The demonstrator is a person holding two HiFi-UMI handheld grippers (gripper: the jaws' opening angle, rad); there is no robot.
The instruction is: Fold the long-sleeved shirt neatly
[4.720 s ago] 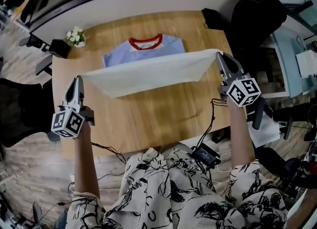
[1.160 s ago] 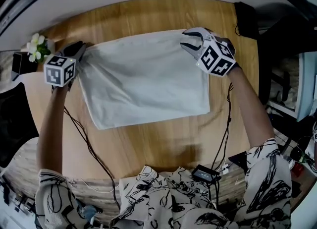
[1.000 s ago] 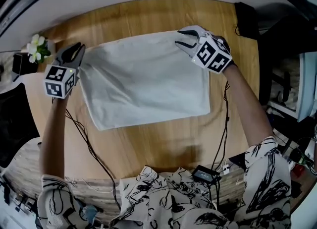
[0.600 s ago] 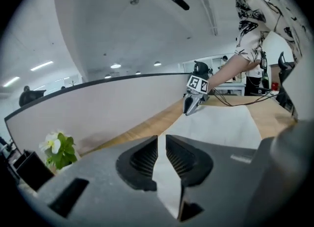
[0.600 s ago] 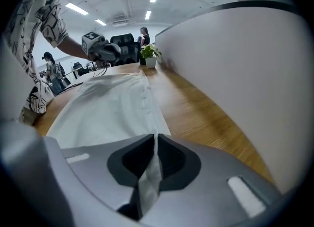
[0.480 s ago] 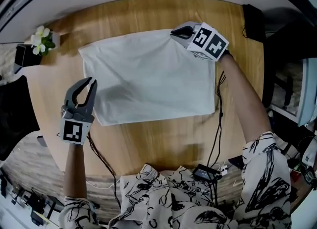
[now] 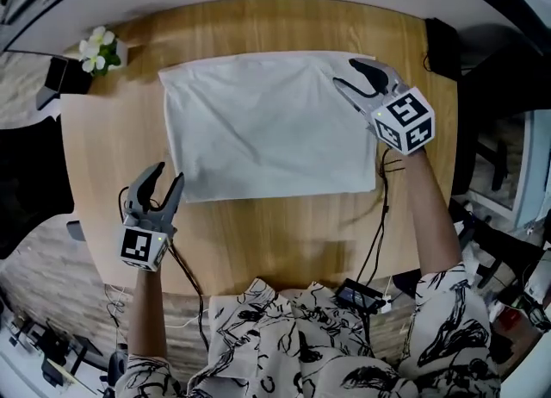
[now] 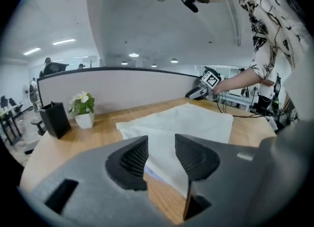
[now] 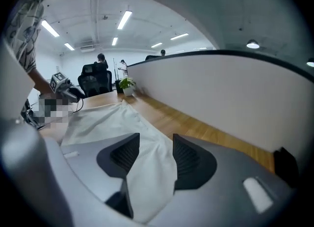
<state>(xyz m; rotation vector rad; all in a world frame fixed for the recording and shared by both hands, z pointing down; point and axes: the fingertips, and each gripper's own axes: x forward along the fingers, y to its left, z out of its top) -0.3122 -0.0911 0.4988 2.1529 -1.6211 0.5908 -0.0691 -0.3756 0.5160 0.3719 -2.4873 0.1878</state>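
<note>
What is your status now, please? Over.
Both grippers opening, gripping nothing: left gripper beside the shirt, near-left corner; right gripper over its far-right corner. Shirt folded, flat on table. Nothing in the way; flower pot stands clear.

A potted white flower (image 7: 101, 46) stands at the wooden worktop's (image 7: 275, 228) far left corner, a black box (image 7: 65, 76) just beside it.
</note>
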